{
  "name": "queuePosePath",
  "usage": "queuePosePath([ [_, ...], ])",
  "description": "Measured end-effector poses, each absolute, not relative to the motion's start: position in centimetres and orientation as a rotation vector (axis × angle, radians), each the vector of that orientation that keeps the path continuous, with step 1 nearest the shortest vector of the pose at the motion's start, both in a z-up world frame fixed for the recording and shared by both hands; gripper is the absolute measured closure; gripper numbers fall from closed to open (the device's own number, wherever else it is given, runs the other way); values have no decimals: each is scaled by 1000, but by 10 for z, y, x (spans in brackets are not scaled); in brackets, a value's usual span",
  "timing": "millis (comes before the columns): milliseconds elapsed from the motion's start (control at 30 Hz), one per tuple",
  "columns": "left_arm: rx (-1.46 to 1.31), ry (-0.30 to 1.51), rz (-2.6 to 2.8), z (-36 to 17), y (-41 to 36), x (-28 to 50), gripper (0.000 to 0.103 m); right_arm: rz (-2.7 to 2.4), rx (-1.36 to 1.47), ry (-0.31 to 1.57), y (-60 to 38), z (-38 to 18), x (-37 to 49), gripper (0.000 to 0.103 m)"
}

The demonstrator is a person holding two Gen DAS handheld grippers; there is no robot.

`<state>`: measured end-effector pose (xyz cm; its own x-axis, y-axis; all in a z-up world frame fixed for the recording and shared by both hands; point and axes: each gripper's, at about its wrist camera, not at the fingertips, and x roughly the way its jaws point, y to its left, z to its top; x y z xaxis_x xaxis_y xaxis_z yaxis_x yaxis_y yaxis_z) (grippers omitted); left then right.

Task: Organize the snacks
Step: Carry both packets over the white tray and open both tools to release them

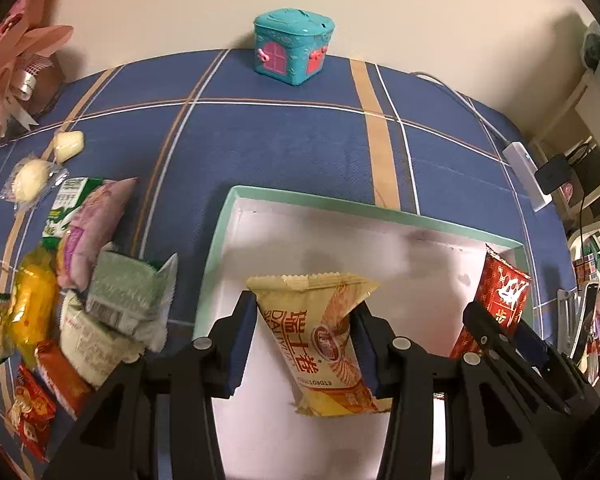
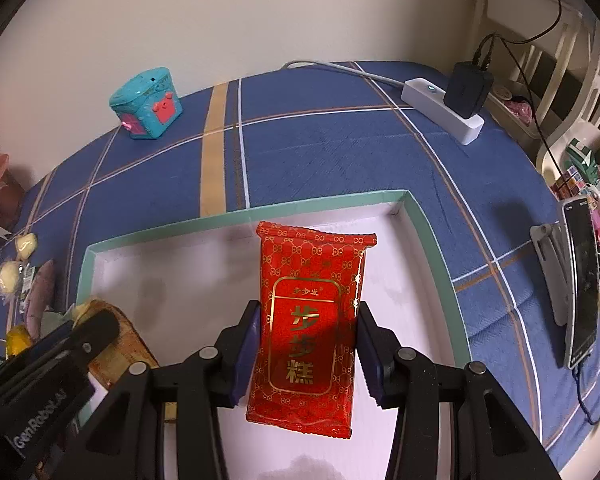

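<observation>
Left tool point(image 1: 306, 338) pinching yellow packet point(image 1: 320, 344), right tool point(image 2: 306, 350) pinching red packet point(image 2: 312, 328) (both lengthwise along fingers)

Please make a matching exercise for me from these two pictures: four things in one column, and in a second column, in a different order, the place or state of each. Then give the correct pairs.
Things:
1. yellow snack packet
2. red snack packet
3. teal toy house
4. black adapter

Places or states:
A. plugged into the white power strip
B. clamped in the right gripper over the box
C. at the far edge of the blue cloth, by the wall
D. clamped in the left gripper over the box

Pairs: 1-D, 2-B, 3-C, 4-A
</observation>
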<state>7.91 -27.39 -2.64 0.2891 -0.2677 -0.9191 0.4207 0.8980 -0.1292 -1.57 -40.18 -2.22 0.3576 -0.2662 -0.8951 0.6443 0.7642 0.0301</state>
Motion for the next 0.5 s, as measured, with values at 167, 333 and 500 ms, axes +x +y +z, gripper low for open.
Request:
queuePosePath([
  [167,131,1210,-459,-32,-275,87,55,-606,408,1044,-404,-24,-10,50],
  [333,131,1207,-445,-26,-271,88,55,-604,408,1047,-403,-23,-10,46],
  [500,130,1211,-418,-24,-266,91,49,-600,401,1048,-399,-18,-11,42],
])
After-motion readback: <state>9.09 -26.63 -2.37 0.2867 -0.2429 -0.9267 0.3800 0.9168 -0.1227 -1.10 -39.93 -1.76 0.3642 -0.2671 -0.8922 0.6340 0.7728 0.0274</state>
